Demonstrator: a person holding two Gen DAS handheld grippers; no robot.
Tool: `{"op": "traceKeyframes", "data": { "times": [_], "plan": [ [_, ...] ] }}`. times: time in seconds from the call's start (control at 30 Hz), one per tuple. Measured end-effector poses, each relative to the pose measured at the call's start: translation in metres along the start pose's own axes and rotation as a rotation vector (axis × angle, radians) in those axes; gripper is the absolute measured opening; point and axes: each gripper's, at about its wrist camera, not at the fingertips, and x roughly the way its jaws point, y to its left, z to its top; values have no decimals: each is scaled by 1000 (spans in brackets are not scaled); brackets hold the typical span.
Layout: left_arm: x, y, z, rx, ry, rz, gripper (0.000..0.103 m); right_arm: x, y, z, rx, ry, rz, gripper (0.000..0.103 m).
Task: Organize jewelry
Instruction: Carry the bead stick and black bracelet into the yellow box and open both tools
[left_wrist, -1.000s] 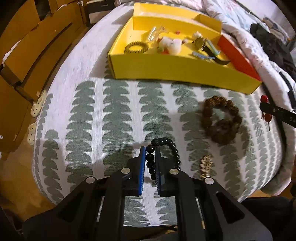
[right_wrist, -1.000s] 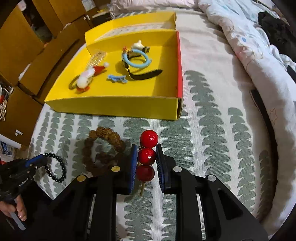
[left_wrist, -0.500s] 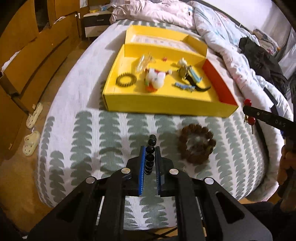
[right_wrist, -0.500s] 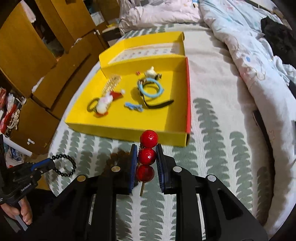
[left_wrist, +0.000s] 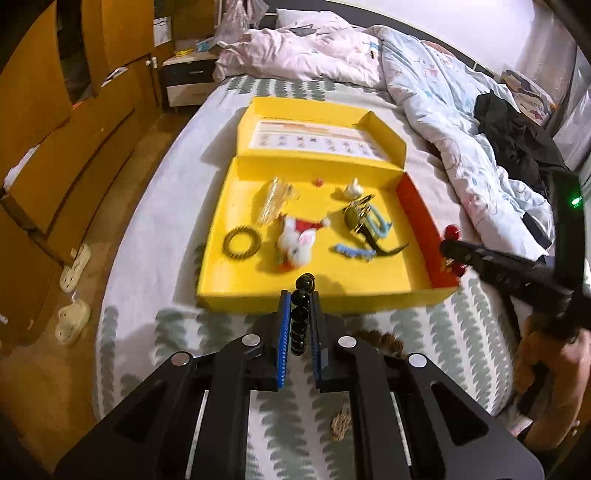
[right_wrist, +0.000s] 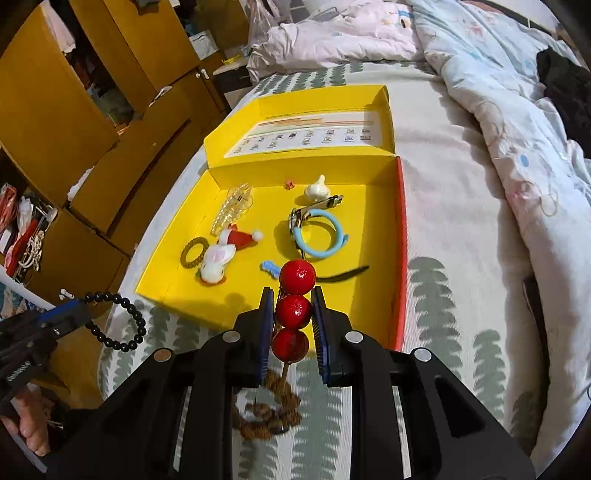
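Observation:
My left gripper (left_wrist: 297, 300) is shut on a black bead bracelet (left_wrist: 300, 317), held in the air just before the near wall of the open yellow box (left_wrist: 306, 295). From the right wrist view the bracelet (right_wrist: 122, 321) hangs as a loop from the left gripper (right_wrist: 79, 304). My right gripper (right_wrist: 292, 299) is shut on a red three-ball hairpin (right_wrist: 293, 310), above the box's near right corner (right_wrist: 397, 332). The hairpin also shows in the left wrist view (left_wrist: 452, 232). A brown bead bracelet (right_wrist: 269, 410) lies on the bedspread below the right gripper.
The box holds a coil hair tie (left_wrist: 242, 243), a white bunny clip (left_wrist: 297, 243), a blue ring band (right_wrist: 319, 232), a blue clip (left_wrist: 351, 251) and a clear clip (right_wrist: 234, 206). A small brown ornament (left_wrist: 341, 421) lies on the bedspread. Duvet at right, wooden cabinets at left.
Both grippers have lifted off the bedspread and moved forward toward the yellow box, each still gripping its piece. The brown bracelet stays on the bed.

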Motion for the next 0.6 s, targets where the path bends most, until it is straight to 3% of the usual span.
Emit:
{"op": "traceKeyframes", "data": {
  "times": [0.27,0.6],
  "plan": [
    [30,-13,54,26,2,6,10,42,-8,23,8,52,-33,21],
    [96,-16,99,16,88,2,10,87,-24,32,15,117,-87,21]
  ]
}}
